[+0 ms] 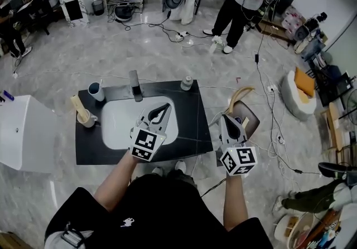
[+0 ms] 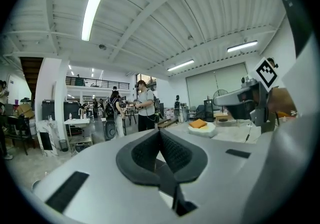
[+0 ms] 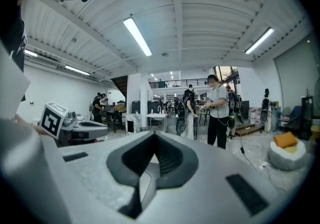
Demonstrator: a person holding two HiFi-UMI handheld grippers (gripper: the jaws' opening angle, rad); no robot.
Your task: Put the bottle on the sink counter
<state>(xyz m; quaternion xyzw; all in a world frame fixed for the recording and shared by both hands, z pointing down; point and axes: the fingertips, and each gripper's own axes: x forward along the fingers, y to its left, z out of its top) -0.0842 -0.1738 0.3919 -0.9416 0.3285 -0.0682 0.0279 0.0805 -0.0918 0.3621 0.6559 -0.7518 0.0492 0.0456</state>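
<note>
Bottle (image 1: 187,83) is standing upright on the dark counter (image 1: 192,125), beyond the white basin (image 1: 117,125) and off its far right corner, near the counter's back edge. No gripper is touching it. Judging by this, the placing looks done, with nothing left but to draw away.

The left hand-held gripper (image 2: 160,133) is hovering over the basin's near right side with its jaws pressed together on nothing. The right hand-held gripper (image 3: 154,135) is hanging well to the right of the basin, past the counter's edge, and is likewise closed and empty.

Surface, left to right:
- A cup (image 1: 96,91) is sitting off the basin's far left corner.
- A mug (image 1: 86,117) holding wooden pieces is sitting just left of the basin.
- The faucet (image 1: 135,85) is rising behind the basin's middle.

Room, left to right:
- A white cabinet (image 1: 19,131) is standing well left of the basin.
- The pale marbled floor (image 1: 83,53) is spreading all round.
- Two people are standing far beyond the basin.
- Cables (image 1: 268,103) are trailing to its right.
- An orange cushion (image 1: 304,82) is lying further right.
</note>
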